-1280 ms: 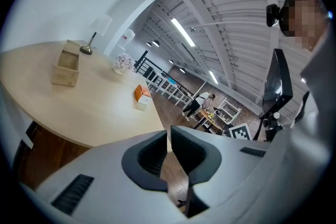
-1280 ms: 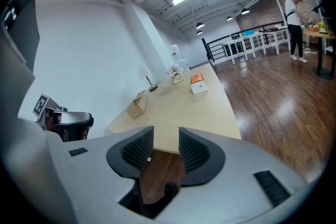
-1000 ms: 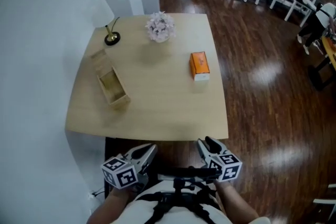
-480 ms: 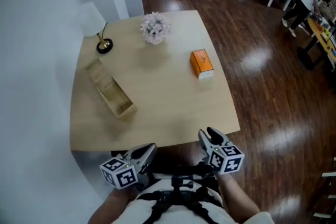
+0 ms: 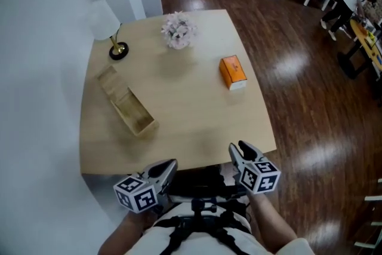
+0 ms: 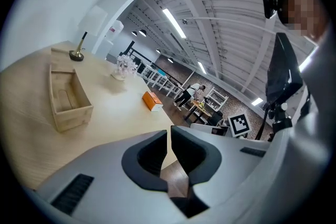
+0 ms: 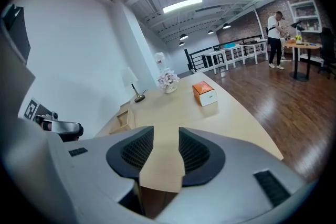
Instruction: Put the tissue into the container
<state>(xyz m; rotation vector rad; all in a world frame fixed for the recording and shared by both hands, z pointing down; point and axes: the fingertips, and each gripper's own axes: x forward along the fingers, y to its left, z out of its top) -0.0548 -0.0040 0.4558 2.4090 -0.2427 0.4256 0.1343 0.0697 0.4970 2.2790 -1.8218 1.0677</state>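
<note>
- Since neither gripper has reached it, the orange tissue box (image 5: pixel 233 73) lies flat on the wooden table (image 5: pixel 197 134), close to the right edge and well apart from both grippers
- The container (image 5: pixel 128 106), a long open-topped wooden box, sits toward the left side of the table, well apart from the tissue box; its inside looks empty
- A table lamp (image 5: pixel 110 27) stands just beyond the far end of the container, and a vase of flowers (image 5: pixel 178 30) stands near the far edge, between the lamp and the tissue box
- Risk, edge: the tissue box is near the right edge, so a sideways nudge during approach could push it off onto the floor
- Risk, grip: the box is smooth card, so jaws set too narrow would strike its top instead of straddling it, and an off-centre pinch could let it swing or slip in transit
- Risk, placement: the container is narrow, so a box carried crosswise would likely catch on the rim; a wide sweep could also clip the lamp
- The right gripper (image 7: pixel 166 136) is held at the near table edge, pointing forward and somewhat downward; its jaws stand moderately apart with only bare tabletop showing between them
- The left gripper (image 6: pixel 169 136) is held level with it at the person's left, aimed across the table; its jaws are pressed almost together, with nothing between them
</note>
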